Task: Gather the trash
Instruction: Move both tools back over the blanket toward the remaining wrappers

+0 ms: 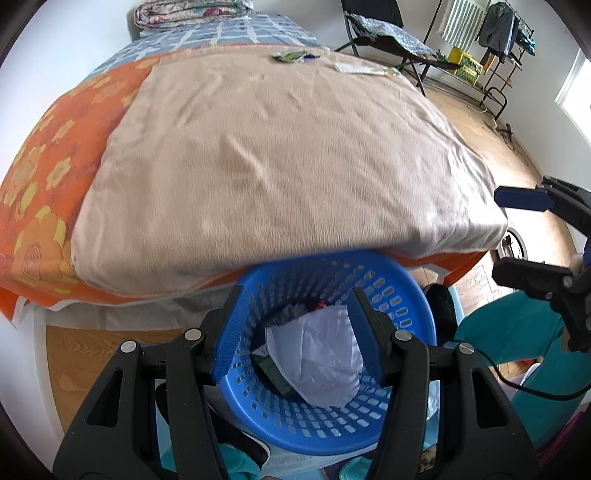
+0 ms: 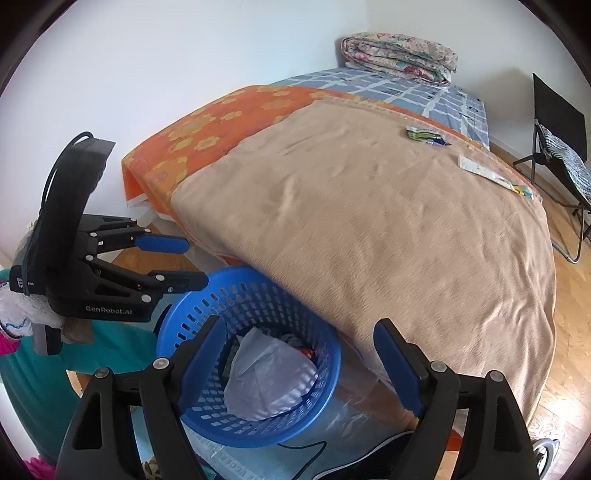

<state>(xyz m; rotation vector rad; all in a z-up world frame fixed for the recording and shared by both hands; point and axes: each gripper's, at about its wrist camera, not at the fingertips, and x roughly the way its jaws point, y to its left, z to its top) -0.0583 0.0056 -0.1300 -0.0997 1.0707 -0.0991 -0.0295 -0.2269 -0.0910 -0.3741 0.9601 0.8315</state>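
Note:
A blue perforated basket stands on the floor against the bed's near edge, holding a crumpled white plastic bag and other scraps. My left gripper hangs over the basket, jaws apart with nothing between them. My right gripper is spread wide above the basket and the bag, also empty. Each gripper shows in the other's view: the right gripper to the basket's right, the left gripper to its left. On the tan blanket's far end lie a green-blue wrapper and a flat white packet.
The bed carries a tan blanket over an orange flowered sheet, with a folded quilt at the head. A black folding chair and a drying rack stand on the wooden floor beyond. A person's teal trouser leg is beside the basket.

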